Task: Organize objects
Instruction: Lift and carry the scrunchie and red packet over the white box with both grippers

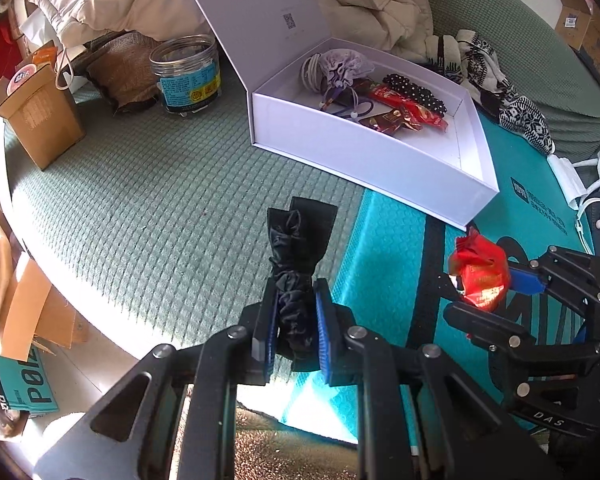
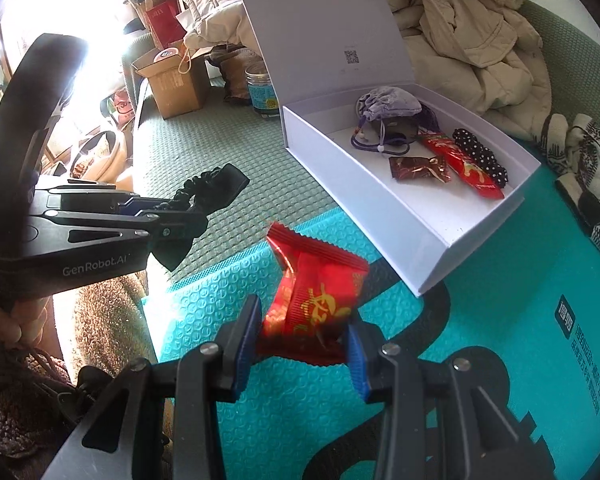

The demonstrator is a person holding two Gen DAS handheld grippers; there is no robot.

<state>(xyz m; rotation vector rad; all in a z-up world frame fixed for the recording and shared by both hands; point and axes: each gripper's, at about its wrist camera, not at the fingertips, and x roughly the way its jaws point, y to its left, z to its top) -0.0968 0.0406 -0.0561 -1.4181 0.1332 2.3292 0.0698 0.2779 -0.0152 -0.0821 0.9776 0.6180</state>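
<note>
My left gripper (image 1: 296, 304) is shut on a black scrunchie (image 1: 296, 256) and holds it above the green bed cover; it also shows in the right wrist view (image 2: 180, 204). My right gripper (image 2: 304, 332) is shut on a red snack packet (image 2: 316, 296), held above the teal mat; it shows at the right of the left wrist view (image 1: 484, 292). An open white box (image 1: 364, 156) lies ahead of both, its lid up. Inside are a lilac pouch (image 2: 388, 102), a brown packet (image 2: 418, 168), a red packet (image 2: 460, 160) and a dotted black scrunchie (image 2: 480, 156).
A clear jar (image 1: 188, 74) and a brown paper bag (image 1: 36, 112) stand left of the box. Beige coats (image 2: 468, 36) and patterned knitwear (image 1: 496, 84) lie behind and right of it. The teal mat (image 2: 500, 340) lies under the box's near corner. The bed edge (image 1: 100, 332) drops at left.
</note>
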